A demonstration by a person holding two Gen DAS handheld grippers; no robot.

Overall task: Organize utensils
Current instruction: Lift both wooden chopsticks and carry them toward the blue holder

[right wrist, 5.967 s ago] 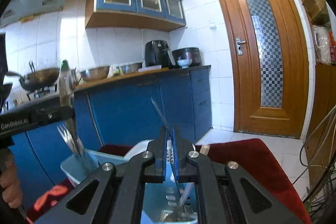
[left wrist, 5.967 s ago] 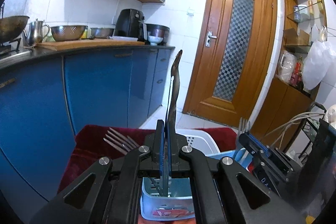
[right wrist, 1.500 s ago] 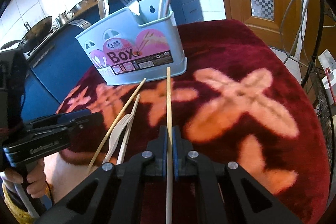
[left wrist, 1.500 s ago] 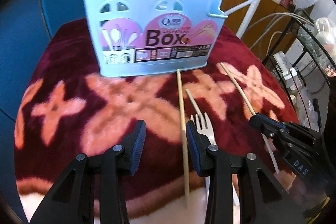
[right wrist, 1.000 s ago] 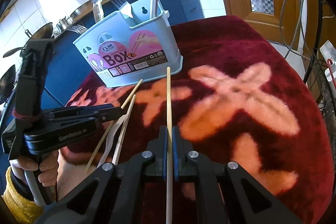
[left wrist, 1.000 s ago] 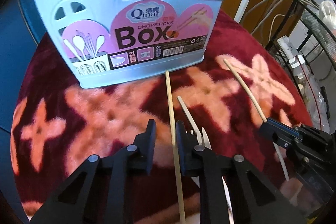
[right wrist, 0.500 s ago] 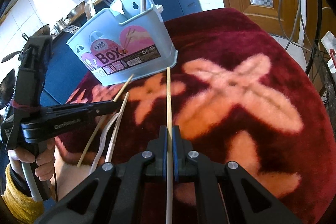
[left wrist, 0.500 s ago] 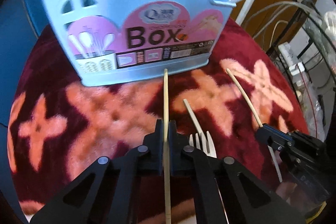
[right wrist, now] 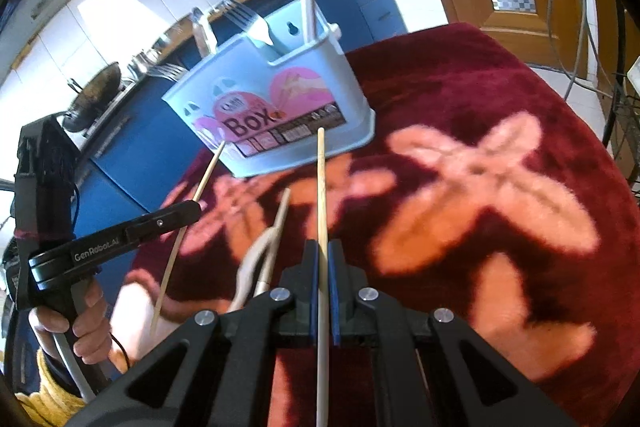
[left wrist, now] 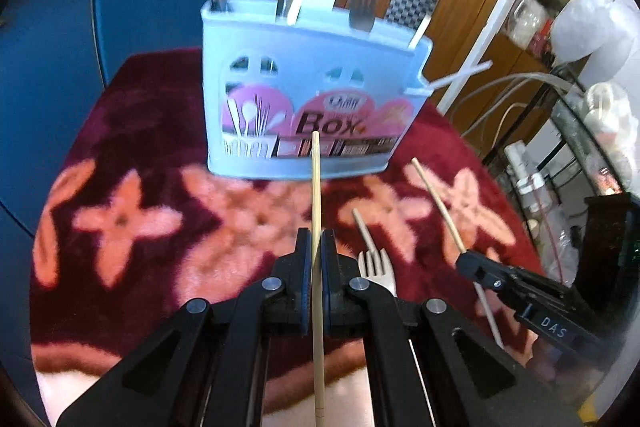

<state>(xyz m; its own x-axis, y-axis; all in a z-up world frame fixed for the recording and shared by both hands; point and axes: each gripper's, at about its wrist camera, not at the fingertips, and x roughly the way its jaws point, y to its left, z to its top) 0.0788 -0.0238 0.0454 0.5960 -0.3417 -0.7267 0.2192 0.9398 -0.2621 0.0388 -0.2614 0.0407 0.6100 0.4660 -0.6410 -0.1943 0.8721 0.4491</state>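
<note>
Left wrist view: left gripper [left wrist: 316, 247] pinches a chopstick [left wrist: 316, 187] tight, tip toward the blue utensil box [left wrist: 312, 99] near the red blanket's [left wrist: 120, 131] far edge. Right wrist view: right gripper [right wrist: 321, 255] clamps another chopstick [right wrist: 321, 187]; a pale fork [right wrist: 256, 259] lies just beside it.

The light blue utensil holder [left wrist: 316, 99] carries a pink label with "Box" in large dark letters; the smaller print is unreadable. The left gripper [right wrist: 188, 213] arm reads "GenRobot.AI". The right gripper [left wrist: 466, 259] shows "DAS".
</note>
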